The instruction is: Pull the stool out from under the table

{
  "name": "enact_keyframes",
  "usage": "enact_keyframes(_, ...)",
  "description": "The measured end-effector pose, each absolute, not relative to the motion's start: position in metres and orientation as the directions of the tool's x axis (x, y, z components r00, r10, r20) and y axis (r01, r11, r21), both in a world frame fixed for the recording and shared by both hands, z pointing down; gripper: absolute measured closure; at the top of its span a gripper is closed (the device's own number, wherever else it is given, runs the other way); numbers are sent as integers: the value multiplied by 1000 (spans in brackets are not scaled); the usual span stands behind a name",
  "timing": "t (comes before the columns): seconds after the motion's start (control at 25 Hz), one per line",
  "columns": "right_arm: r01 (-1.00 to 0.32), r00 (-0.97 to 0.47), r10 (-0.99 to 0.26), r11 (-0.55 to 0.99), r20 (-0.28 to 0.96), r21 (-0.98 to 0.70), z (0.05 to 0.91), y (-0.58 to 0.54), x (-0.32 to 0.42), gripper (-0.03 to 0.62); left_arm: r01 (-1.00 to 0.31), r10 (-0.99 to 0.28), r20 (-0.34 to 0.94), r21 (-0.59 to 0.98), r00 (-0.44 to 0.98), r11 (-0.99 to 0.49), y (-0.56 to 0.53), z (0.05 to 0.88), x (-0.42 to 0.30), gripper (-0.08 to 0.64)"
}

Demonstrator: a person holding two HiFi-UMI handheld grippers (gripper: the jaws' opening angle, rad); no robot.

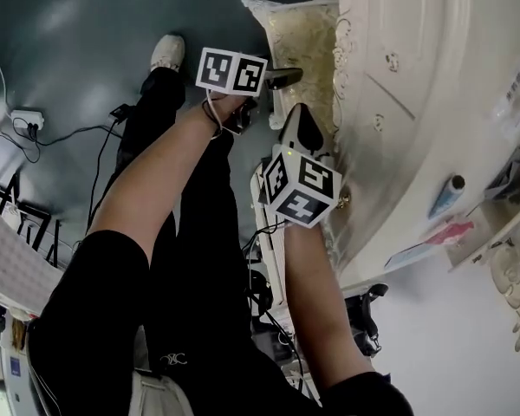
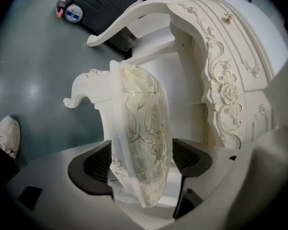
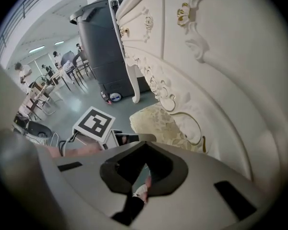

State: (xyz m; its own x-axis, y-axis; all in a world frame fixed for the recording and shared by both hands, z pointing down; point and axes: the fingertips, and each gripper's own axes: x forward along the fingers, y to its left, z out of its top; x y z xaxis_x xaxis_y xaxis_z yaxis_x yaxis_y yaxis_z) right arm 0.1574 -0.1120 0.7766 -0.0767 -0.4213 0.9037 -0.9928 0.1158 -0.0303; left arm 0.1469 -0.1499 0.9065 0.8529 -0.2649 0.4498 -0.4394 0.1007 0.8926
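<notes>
The stool (image 1: 299,37) is white and carved, with a cream floral seat wrapped in plastic; it stands against the ornate white table (image 1: 416,102). In the left gripper view the stool's seat edge (image 2: 139,128) lies between the wide-spread jaws of my left gripper (image 2: 141,159). A thin gap shows at the right pad (image 2: 189,157), so the jaws stand open around the seat. In the head view my left gripper (image 1: 282,78) reaches the stool's near edge. My right gripper (image 1: 302,128) hangs shut and holds nothing, beside the table front; its tips (image 3: 144,147) meet.
A black wheeled bin (image 3: 103,47) stands past the table's curved leg (image 2: 115,28). Cables and a power strip (image 1: 26,118) lie on the grey floor at left. My shoe (image 1: 167,52) is beside the stool. Small items (image 1: 451,193) lie on the tabletop.
</notes>
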Motion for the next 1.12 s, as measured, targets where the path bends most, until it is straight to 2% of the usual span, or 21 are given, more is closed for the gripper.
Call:
enact_keyframes(0.08, -992, -80, -421, 121, 904, -32, 775, -108, 156, 591, -462, -273, 472, 881, 838, 102, -150, 910, 150, 195)
enact_keyframes(0.12, -992, -81, -423, 121, 903, -33, 774, -106, 155, 590, -476, -276, 486, 873, 830, 107, -150, 912, 149, 288)
enact_keyframes(0.28, -993, -76, -430, 111, 899, -31, 773, -101, 156, 590, -481, -274, 497, 868, 824, 128, -150, 914, 147, 310)
enact_keyframes(0.56, -995, -72, -445, 95, 892, -33, 771, -101, 152, 589, -500, -257, 518, 855, 816, 137, -150, 913, 125, 324)
enact_keyframes(1.12, -976, -170, -464, 201, 870, -83, 774, -138, 89, 591, -629, -290, 625, 772, 725, 90, -176, 907, -45, 322)
